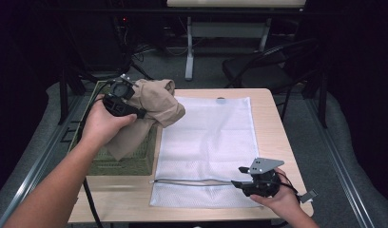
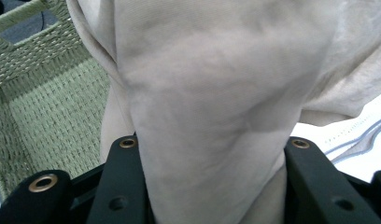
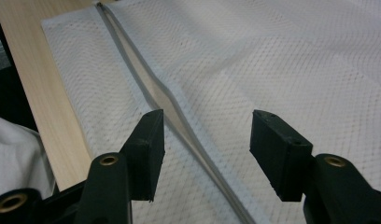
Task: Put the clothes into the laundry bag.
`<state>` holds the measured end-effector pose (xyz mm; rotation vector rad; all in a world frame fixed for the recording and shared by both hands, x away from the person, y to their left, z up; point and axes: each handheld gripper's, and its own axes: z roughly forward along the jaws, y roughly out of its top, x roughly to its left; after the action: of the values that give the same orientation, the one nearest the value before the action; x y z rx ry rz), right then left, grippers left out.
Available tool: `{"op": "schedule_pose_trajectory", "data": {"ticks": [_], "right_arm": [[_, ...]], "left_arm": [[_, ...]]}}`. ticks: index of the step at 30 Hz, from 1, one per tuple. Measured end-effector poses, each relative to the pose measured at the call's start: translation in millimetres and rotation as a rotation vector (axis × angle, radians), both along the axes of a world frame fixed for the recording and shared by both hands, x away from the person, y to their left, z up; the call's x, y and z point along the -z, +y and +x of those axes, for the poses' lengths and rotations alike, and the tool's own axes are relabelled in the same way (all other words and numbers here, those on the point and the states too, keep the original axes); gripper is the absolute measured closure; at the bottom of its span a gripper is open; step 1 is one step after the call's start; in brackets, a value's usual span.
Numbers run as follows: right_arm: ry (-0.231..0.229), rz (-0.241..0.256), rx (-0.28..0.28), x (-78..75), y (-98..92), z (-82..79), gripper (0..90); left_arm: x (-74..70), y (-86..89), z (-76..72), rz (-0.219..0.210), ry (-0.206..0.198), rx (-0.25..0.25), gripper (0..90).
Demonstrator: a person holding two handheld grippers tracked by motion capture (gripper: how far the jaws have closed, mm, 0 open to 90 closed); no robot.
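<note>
- Left gripper, upper left of the high view, is clamped on a bunched beige garment held over the green woven basket at the worktop's left edge
- Right gripper, lower right, has its jaws wide apart, holding nothing, over the white mesh bag's parted zip
- Bag covers mid-worktop; bare wood strips at right and near edges
- Garment hides most of the basket's inside

A pale wooden bench carries two things. A white mesh bag lies flat across its middle, its zipper running along the near edge and partly parted. Just to the left, touching the bag's side, stands a green woven basket at the bench's left edge.
</note>
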<state>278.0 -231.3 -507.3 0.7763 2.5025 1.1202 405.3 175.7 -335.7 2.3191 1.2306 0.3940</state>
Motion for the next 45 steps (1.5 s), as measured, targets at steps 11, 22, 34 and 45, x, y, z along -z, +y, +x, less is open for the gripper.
{"op": "schedule_pose_trajectory", "data": {"ticks": [11, 22, 34, 45], "right_arm": [[-0.048, -0.008, -0.069, -41.9, 21.9, 32.8, 46.8], [-0.013, 0.004, -0.141, -27.0, 44.7, 53.7, 50.3], [0.043, -0.006, -0.1, -11.9, 52.4, 58.8, 57.8], [0.078, -0.028, -0.138, 10.5, 60.9, 53.5, 59.1]], "left_arm": [[0.2, -8.1, -5.5, -0.007, -0.009, 0.026, 60.1], [3.8, -13.4, -13.2, -0.013, -0.004, 0.061, 60.1], [5.7, -20.5, -18.5, -0.019, -0.01, 0.082, 60.1], [11.0, -27.3, -20.1, -0.021, 0.004, 0.106, 60.0]]}}
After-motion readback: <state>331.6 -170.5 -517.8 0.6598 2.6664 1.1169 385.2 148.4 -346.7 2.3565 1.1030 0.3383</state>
